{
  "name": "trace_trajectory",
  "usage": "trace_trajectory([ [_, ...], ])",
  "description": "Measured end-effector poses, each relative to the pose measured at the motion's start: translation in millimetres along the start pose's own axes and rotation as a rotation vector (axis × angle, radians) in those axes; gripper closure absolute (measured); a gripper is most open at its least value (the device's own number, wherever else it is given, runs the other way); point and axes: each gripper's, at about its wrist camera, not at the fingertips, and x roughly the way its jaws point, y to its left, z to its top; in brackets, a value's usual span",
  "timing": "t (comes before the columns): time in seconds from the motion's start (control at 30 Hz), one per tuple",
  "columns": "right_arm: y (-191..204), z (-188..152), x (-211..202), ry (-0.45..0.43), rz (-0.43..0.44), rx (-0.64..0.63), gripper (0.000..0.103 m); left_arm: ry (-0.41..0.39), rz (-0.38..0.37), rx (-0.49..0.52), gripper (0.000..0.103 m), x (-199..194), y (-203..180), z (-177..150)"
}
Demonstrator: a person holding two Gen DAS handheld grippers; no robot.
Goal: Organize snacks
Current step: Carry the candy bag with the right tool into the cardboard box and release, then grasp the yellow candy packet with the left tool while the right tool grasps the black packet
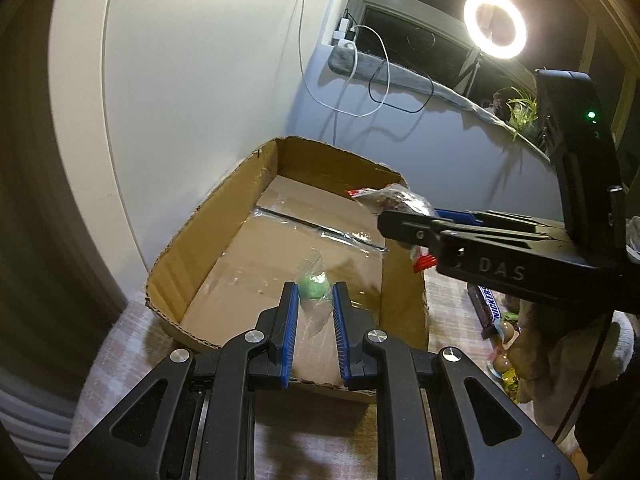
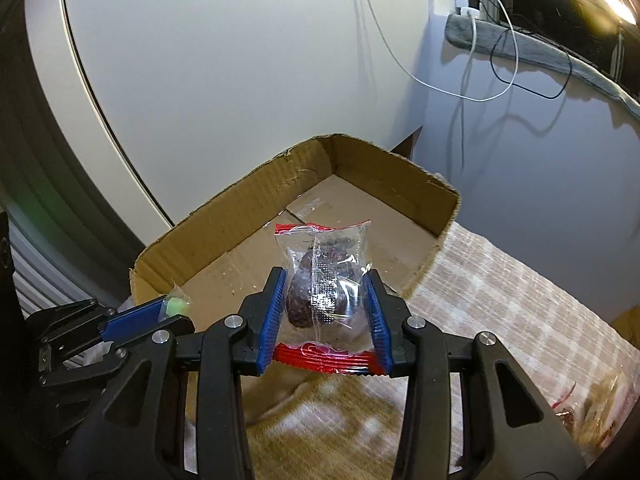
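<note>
A shallow open cardboard box (image 1: 208, 240) (image 2: 240, 216) lies on a patterned cloth against the wall. My left gripper (image 1: 314, 294) is shut on a small green candy in a clear wrapper (image 1: 314, 282), held over the box's near part. In the right wrist view the same green candy (image 2: 176, 306) shows at the lower left in the left gripper (image 2: 160, 316). My right gripper (image 2: 326, 292) is shut on a dark brown snack in a clear packet with red ends (image 2: 324, 292), held above the box's near edge. From the left wrist that packet (image 1: 394, 198) hangs over the box's right wall.
More snacks lie on the cloth right of the box: a Snickers bar (image 1: 490, 308) and small wrapped sweets (image 1: 506, 364). Another packet (image 2: 592, 408) lies at the lower right. Cables (image 1: 360, 80) hang down the wall, and a ring light (image 1: 495, 24) glows above.
</note>
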Motion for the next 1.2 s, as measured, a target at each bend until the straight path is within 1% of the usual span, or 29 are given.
trace_trajectory([
  [0.17, 0, 2, 6, 0.004, 0.004, -0.001, 0.062, 0.007, 0.0, -0.002, 0.087, 2, 2, 0],
  [0.23, 1, 3, 6, 0.003, 0.005, -0.007, 0.06, 0.005, 0.002, -0.003, 0.087, 3, 2, 0],
  [0.37, 1, 4, 7, 0.001, 0.002, -0.014, 0.059, 0.008, 0.012, -0.012, 0.087, 4, 2, 1],
  [0.43, 1, 4, 5, -0.004, -0.002, -0.016, 0.045, 0.006, 0.015, -0.014, 0.087, 4, 2, 2],
  [0.47, 1, 4, 3, -0.011, -0.005, -0.015, 0.043, 0.005, 0.017, -0.014, 0.087, 3, 2, 2],
  [0.57, -1, 4, -3, -0.022, -0.006, -0.009, 0.043, -0.001, 0.021, -0.013, 0.083, -1, 1, 2],
  [0.93, -9, -5, -37, -0.071, -0.012, 0.006, 0.043, -0.022, 0.022, 0.023, 0.083, -20, -19, 1],
  [1.13, -16, -12, -60, -0.101, -0.016, 0.016, 0.043, -0.025, 0.009, 0.031, 0.083, -27, -33, -3],
  [1.17, -17, -14, -64, -0.105, -0.016, 0.018, 0.043, -0.025, 0.005, 0.033, 0.083, -28, -36, -4],
  [1.2, -19, -16, -68, -0.11, -0.018, 0.019, 0.043, -0.025, 0.002, 0.037, 0.079, -29, -40, -5],
])
